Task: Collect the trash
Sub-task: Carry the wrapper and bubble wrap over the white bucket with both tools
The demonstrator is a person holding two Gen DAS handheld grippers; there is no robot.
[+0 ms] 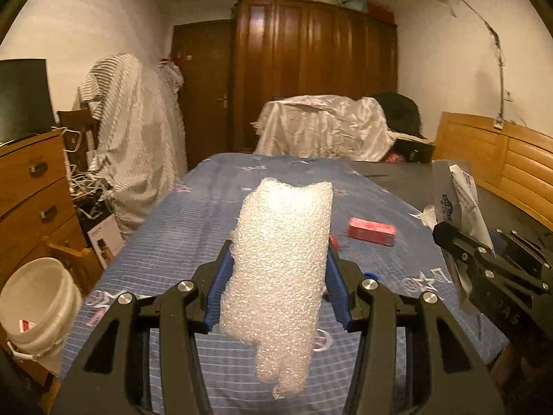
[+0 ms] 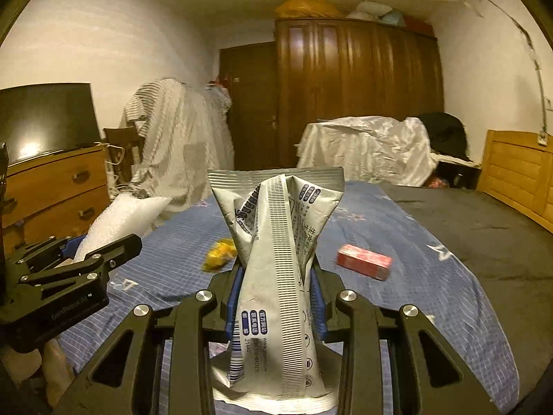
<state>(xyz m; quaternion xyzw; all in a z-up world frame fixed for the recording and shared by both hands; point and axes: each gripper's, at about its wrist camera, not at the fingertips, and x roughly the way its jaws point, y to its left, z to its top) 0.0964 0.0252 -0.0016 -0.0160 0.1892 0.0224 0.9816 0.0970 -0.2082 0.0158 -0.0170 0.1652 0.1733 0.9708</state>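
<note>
The left gripper [image 1: 276,276] squeezes the bubble wrap [image 1: 280,263] and the right gripper [image 2: 276,294] squeezes a crumpled bag [image 2: 276,259], while the white bucket [image 1: 38,297] (nearer the left hand) sits down left beside the bed [image 1: 193,207].

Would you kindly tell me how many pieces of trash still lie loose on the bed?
2: a red cardboard box right of centre, a crumpled yellow wrapper left of centre; others may be hidden.

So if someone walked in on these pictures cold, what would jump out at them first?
Each tool is holding trash up over the blue bed sheet: the left tool is clamped on a puffy wad of bubble wrap, the right tool on a crumpled silver wrapper. Behind them a red box and a yellow scrap lie on the sheet.
</note>
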